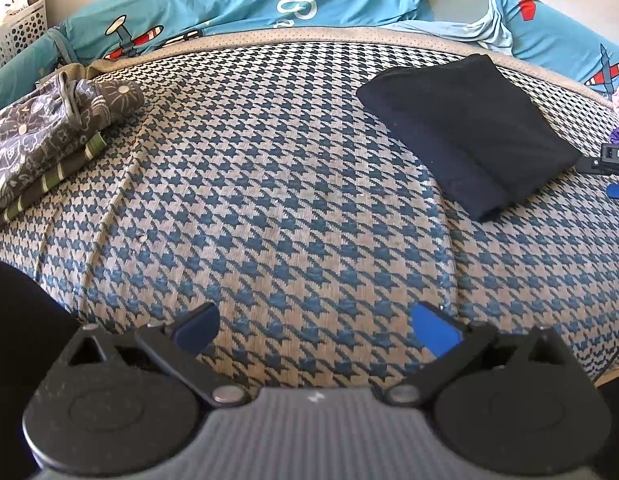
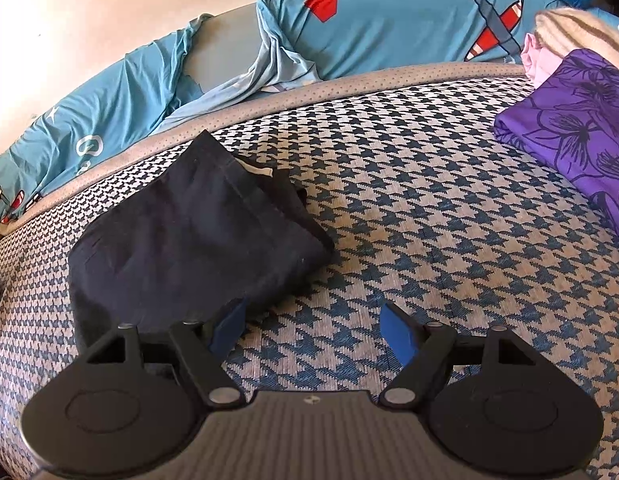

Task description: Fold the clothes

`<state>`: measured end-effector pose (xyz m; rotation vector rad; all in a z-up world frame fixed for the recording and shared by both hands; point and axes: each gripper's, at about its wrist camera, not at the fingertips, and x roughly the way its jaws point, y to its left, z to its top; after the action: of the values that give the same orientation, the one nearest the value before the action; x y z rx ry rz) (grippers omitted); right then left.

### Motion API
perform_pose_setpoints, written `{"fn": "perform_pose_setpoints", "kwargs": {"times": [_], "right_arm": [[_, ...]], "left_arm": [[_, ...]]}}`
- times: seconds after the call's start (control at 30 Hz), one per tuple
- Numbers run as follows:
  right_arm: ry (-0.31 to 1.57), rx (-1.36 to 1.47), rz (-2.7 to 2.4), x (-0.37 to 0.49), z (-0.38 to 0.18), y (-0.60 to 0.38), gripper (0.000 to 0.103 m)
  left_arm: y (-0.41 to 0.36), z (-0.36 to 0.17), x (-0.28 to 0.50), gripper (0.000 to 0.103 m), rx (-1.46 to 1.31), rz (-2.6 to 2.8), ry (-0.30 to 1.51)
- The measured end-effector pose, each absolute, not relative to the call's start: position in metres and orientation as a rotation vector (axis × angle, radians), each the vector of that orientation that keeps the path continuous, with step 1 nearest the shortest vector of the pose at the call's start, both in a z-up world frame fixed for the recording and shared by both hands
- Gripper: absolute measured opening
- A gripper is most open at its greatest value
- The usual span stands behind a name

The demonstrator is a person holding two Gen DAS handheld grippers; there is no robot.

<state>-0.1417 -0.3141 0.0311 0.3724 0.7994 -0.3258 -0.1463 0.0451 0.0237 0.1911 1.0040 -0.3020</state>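
A folded black garment lies flat on the houndstooth mat, to the right in the left wrist view. My left gripper hovers open over bare mat, well short of it, nothing between its blue pads. In the right wrist view the same black garment lies left of centre. My right gripper stands open just at its near edge. The left blue pad overlaps the cloth's edge in the picture; the right pad is over mat. The right gripper's tip shows beside the garment.
A folded stack of patterned grey and striped clothes sits at the left. A purple flowered cloth with pink and striped items lies at the right. Blue airplane-print bedding lines the far edge. A white perforated basket stands far left.
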Motion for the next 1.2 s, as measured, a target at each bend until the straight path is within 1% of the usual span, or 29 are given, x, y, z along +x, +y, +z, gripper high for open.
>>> {"fn": "perform_pose_setpoints", "kwargs": {"times": [0.7, 1.2], "right_arm": [[0.800, 0.364, -0.313, -0.143, 0.034, -0.308, 0.074], [0.780, 0.367, -0.296, -0.140, 0.037, -0.305, 0.074]], "left_arm": [[0.043, 0.024, -0.152, 0.103, 0.202, -0.314, 1.006], [0.041, 0.015, -0.143, 0.103, 0.211, -0.302, 1.034]]}}
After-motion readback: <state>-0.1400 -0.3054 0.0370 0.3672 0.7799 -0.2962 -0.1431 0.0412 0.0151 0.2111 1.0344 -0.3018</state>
